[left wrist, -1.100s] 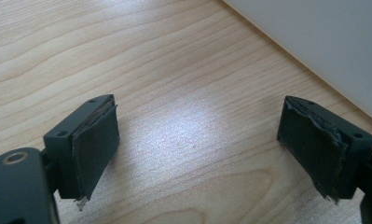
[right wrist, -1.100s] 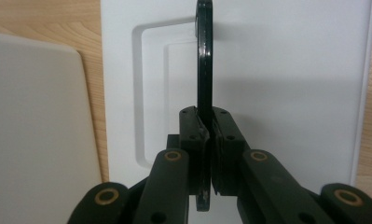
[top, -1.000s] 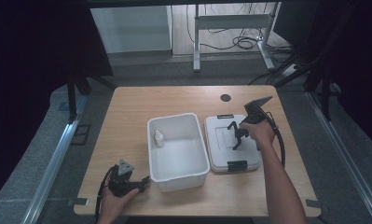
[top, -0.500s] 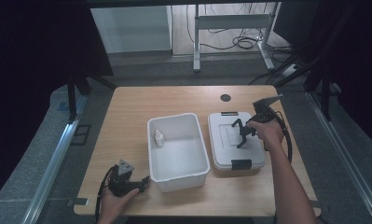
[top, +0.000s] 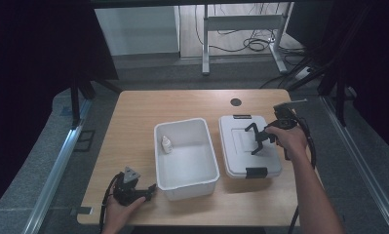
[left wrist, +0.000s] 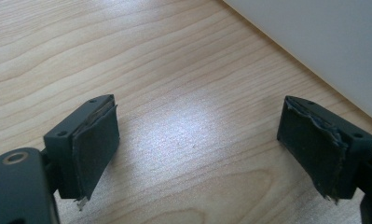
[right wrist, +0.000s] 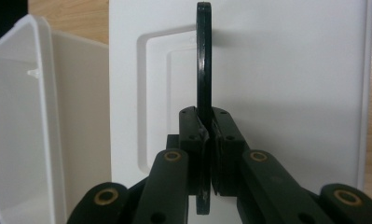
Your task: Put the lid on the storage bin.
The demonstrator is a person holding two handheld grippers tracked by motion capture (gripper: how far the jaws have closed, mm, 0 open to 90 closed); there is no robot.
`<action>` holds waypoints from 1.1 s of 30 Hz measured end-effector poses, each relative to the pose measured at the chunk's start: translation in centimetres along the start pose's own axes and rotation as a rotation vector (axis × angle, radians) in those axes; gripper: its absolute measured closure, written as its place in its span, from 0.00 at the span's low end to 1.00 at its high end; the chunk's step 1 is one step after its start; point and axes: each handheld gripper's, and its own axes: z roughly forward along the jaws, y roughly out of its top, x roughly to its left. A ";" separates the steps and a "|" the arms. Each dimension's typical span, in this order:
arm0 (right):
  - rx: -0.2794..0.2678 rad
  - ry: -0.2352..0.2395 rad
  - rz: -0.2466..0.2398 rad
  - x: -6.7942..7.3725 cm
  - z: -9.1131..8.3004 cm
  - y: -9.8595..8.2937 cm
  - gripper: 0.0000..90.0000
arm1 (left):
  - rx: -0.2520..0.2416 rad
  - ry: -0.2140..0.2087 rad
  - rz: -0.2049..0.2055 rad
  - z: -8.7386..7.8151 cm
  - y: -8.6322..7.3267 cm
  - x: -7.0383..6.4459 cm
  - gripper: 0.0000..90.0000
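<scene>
- Table (top: 133,112): light wood, with a small dark round spot (top: 236,102) near its far edge.
- Bin (top: 185,181): white, open, at the middle of the table. A small white bottle (top: 166,144) stands inside against its left wall.
- Lid (top: 270,163): white, flat on the table just right of the bin, with a black latch at its near edge (top: 256,172) and another at the far edge.
- My right gripper (right wrist: 207,135): over the lid, jaws pinched on the lid's black handle (right wrist: 203,56), which stands upright on edge between them. In the high view my right hand (top: 285,137) holds it above the lid's middle.
- My left gripper (left wrist: 197,149): jaws wide, nothing between them, low over bare wood near the table's front left, just beside the bin's wall (left wrist: 323,42). My left hand (top: 120,207) holds it there.
</scene>
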 end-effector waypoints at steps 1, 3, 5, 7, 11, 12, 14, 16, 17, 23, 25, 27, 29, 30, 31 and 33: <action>-0.006 -0.003 -0.001 0.0 -0.2 0.0 0.94 | 0.000 0.000 0.000 0.0 0.0 0.0 0.14; -0.010 -0.003 -0.001 -0.1 -0.6 -0.1 0.94 | 0.000 0.000 0.000 0.0 0.0 0.0 0.14; -0.017 0.005 0.003 0.0 -1.0 -0.3 0.94 | 0.000 0.000 0.000 0.0 0.0 0.0 0.14; -0.021 0.018 0.002 0.0 -1.3 -0.4 0.94 | 0.000 0.000 0.000 0.0 0.0 0.0 0.14; -0.026 0.038 -0.010 0.3 -1.7 -0.7 0.94 | 0.000 0.000 0.000 0.0 0.0 0.0 0.14; -0.027 0.042 -0.011 0.4 -1.8 -0.8 0.94 | -0.001 0.000 0.000 0.0 0.0 0.0 0.14; -0.027 0.045 -0.011 0.4 -1.9 -0.9 0.94 | 0.000 0.000 0.000 0.0 0.0 0.0 0.14; -0.028 0.048 -0.009 0.4 -2.0 -1.0 0.94 | 0.000 0.000 0.000 0.0 0.0 0.0 0.14; -0.029 0.048 -0.010 0.4 -2.1 -1.0 0.94 | 0.000 0.000 0.000 0.0 0.0 0.0 0.14; -0.038 0.060 -0.016 0.9 -2.9 -1.3 0.94 | -0.003 0.001 -0.004 0.0 0.0 0.0 0.14; -0.037 0.061 -0.020 1.1 -3.1 -1.4 0.94 | -0.003 0.001 -0.004 0.0 0.0 0.0 0.14; -0.037 0.067 -0.026 1.3 -3.2 -1.5 0.94 | -0.003 0.002 -0.002 0.0 0.0 0.0 0.14; -0.035 0.067 -0.026 1.5 -3.3 -1.5 0.94 | -0.003 0.000 -0.001 0.0 0.0 0.0 0.14; -0.031 0.064 -0.025 1.7 -3.3 -1.6 0.94 | -0.003 0.001 0.000 0.0 0.0 0.0 0.14; -0.031 0.061 -0.029 1.8 -3.4 -1.6 0.94 | -0.003 0.000 -0.001 0.0 0.0 0.0 0.14; -0.033 0.059 -0.031 2.2 -3.6 -1.6 0.94 | -0.002 0.000 -0.001 0.0 0.0 0.0 0.14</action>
